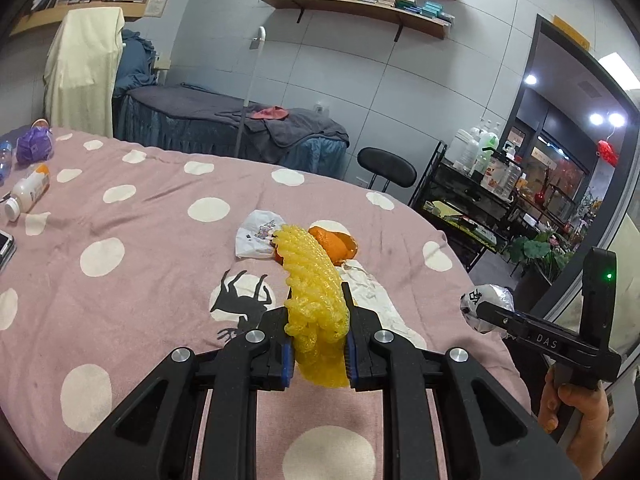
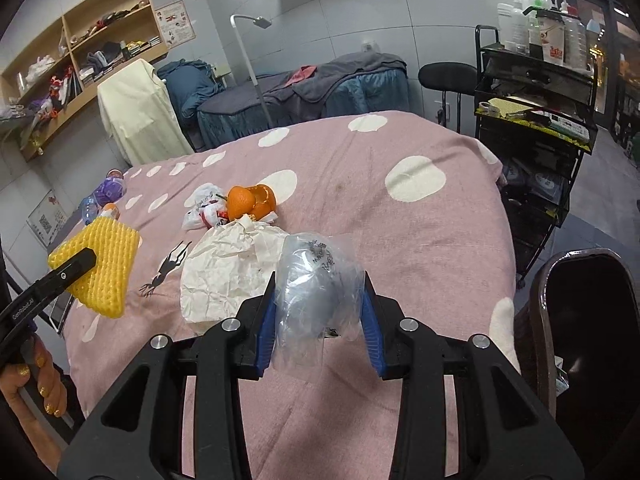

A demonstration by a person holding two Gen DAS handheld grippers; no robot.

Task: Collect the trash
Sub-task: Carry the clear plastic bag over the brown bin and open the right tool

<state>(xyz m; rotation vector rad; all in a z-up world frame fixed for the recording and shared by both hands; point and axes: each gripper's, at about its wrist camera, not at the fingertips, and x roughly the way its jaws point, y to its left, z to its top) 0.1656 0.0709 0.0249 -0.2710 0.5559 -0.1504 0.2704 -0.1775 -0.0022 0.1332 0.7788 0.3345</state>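
My left gripper [image 1: 316, 312] is shut on a yellow foam fruit net [image 1: 312, 276], held above the pink spotted bedcover [image 1: 160, 220]. The right wrist view shows the same net [image 2: 104, 264] at the left, in that gripper [image 2: 86, 258]. My right gripper [image 2: 319, 280] is shut on a crumpled clear plastic bag [image 2: 316, 292], also lifted off the bed; the left wrist view shows this bag [image 1: 486, 300] at the right. On the cover lie orange peel [image 2: 250, 200], a crumpled white paper [image 2: 228, 268] and a small white wrapper [image 2: 202, 208].
A dark bin [image 2: 588, 320] stands at the bed's right edge. At the bed's far left lie a white bottle [image 1: 30, 190], a purple bag [image 1: 34, 146] and a phone [image 1: 4, 244]. A black cart [image 2: 536, 120] and a stool [image 2: 448, 76] stand beyond the bed.
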